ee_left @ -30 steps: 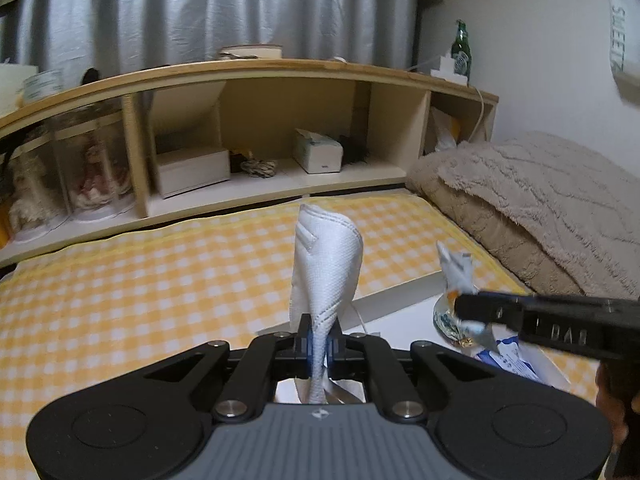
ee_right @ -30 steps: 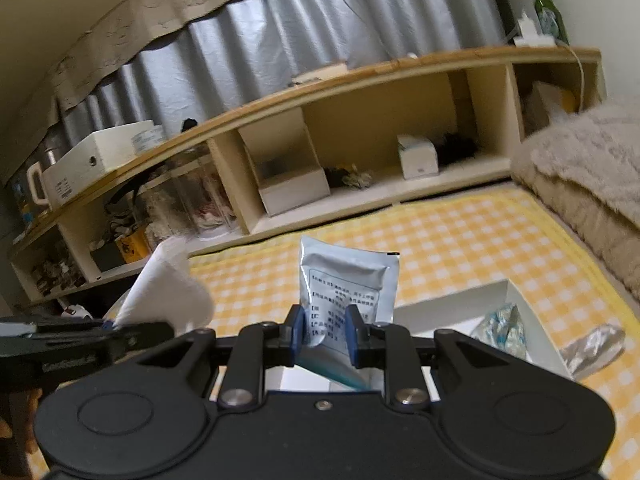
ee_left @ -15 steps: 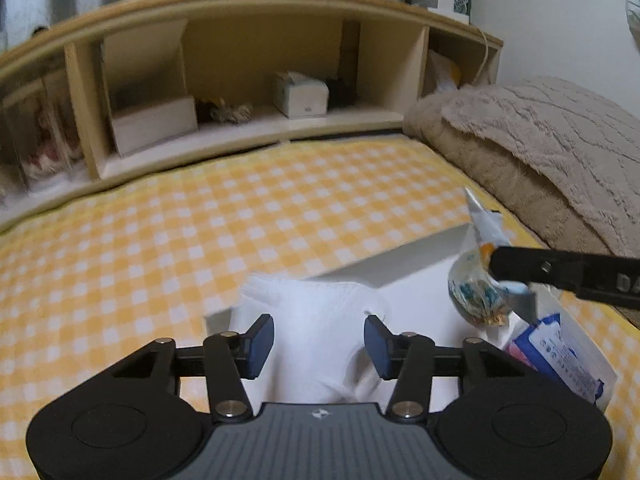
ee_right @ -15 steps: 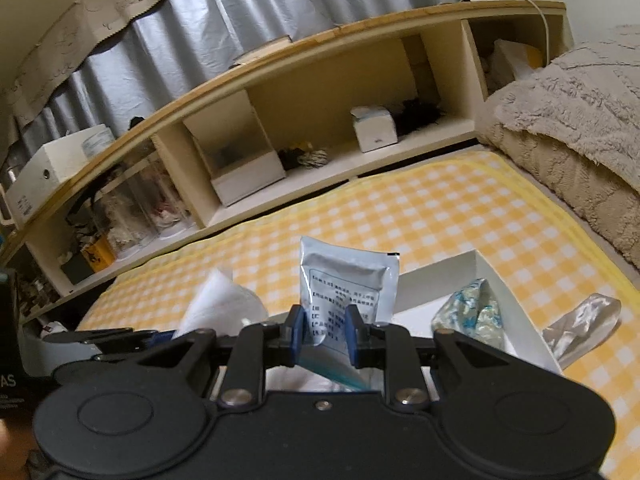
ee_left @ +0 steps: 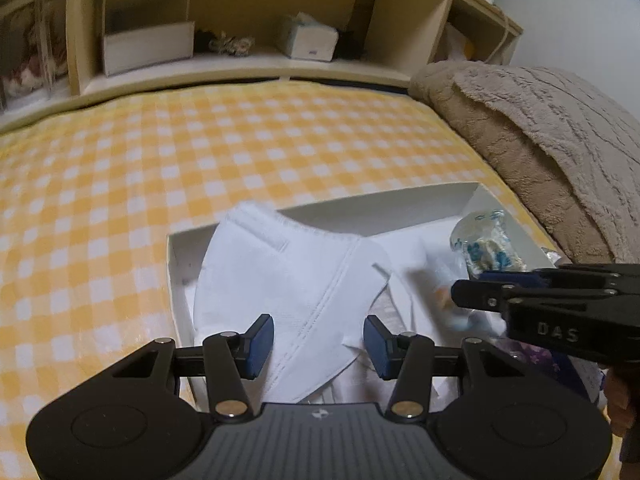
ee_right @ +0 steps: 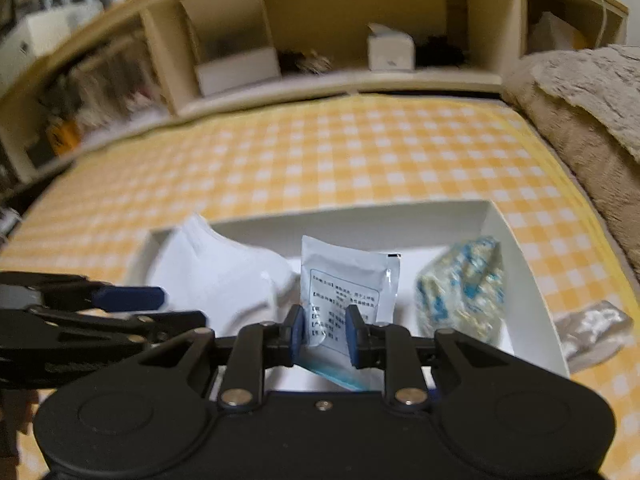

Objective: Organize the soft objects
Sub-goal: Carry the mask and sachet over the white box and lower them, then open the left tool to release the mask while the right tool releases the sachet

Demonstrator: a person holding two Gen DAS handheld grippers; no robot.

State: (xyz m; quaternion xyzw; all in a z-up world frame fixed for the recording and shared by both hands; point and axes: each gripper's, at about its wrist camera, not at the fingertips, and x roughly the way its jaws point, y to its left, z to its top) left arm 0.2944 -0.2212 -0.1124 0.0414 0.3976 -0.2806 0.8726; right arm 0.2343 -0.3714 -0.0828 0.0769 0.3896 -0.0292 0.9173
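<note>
A white face mask (ee_left: 288, 276) lies in the left part of a shallow white box (ee_left: 384, 206) on the yellow checked bed. My left gripper (ee_left: 319, 344) is open just above the mask, not holding it. My right gripper (ee_right: 325, 334) is shut on a pale blue printed sachet (ee_right: 347, 286) and holds it upright over the middle of the box (ee_right: 500, 220). The mask also shows in the right wrist view (ee_right: 216, 276). A blue-and-white crinkled packet (ee_right: 464, 294) sits in the right part of the box; it also shows in the left wrist view (ee_left: 486, 246).
A silver wrapper (ee_right: 592, 330) lies on the bed right of the box. A brown fleece blanket (ee_left: 552, 148) is piled at the right. A wooden headboard shelf (ee_left: 256, 52) with boxes runs along the back.
My left gripper lowered the mask into the box, opened and let it go. Both grippers tilted down toward the box. My right gripper still holds the sachet, now lower over the box.
</note>
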